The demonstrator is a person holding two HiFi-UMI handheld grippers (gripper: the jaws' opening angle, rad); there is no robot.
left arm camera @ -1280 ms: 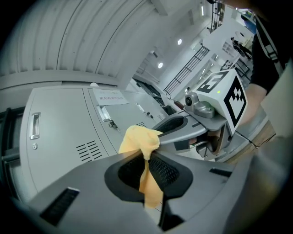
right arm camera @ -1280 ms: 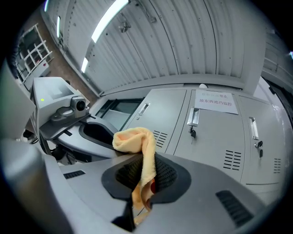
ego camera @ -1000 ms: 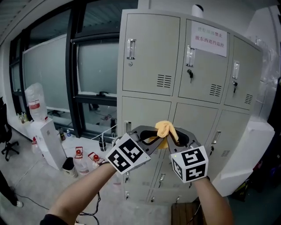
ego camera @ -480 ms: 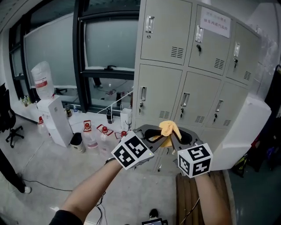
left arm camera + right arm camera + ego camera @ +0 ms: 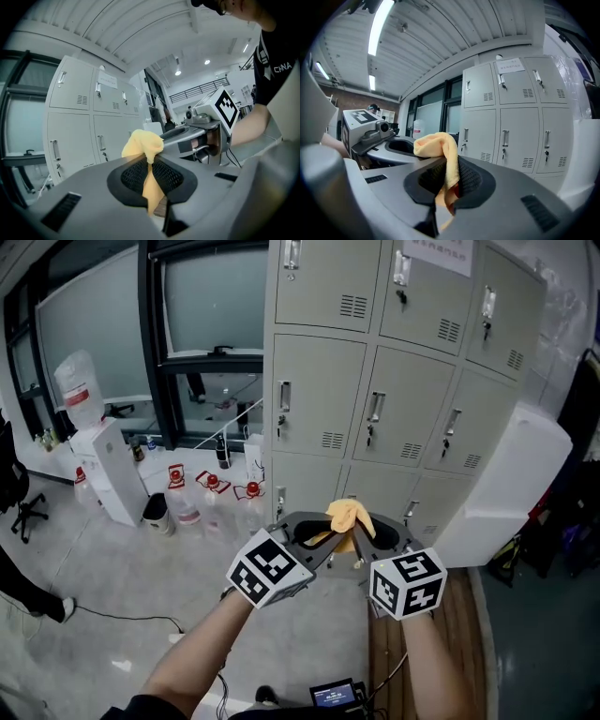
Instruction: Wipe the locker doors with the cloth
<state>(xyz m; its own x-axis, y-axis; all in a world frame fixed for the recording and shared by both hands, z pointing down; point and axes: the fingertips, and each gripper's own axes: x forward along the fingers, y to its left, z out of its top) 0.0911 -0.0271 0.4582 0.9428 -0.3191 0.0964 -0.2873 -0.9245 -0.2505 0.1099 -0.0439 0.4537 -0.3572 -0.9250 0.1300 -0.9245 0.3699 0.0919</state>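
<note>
- The left gripper [image 5: 149, 165] and right gripper [image 5: 447, 180] both clamp the yellow cloth [image 5: 345, 516], at lower centre of the head view.
- The locker doors [image 5: 403, 418] fill the upper frame, well apart.
- Best to reach a door first, then press the cloth flat.

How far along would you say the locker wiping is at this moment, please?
Done: the yellow cloth is picked up, with the left claw and the right claw both shut on it. In hand: it is held in the air in front of the locker doors, apart from them. Left: the wiping itself; the cloth touches no door, and I cannot tell whether any door is already clean.
</note>
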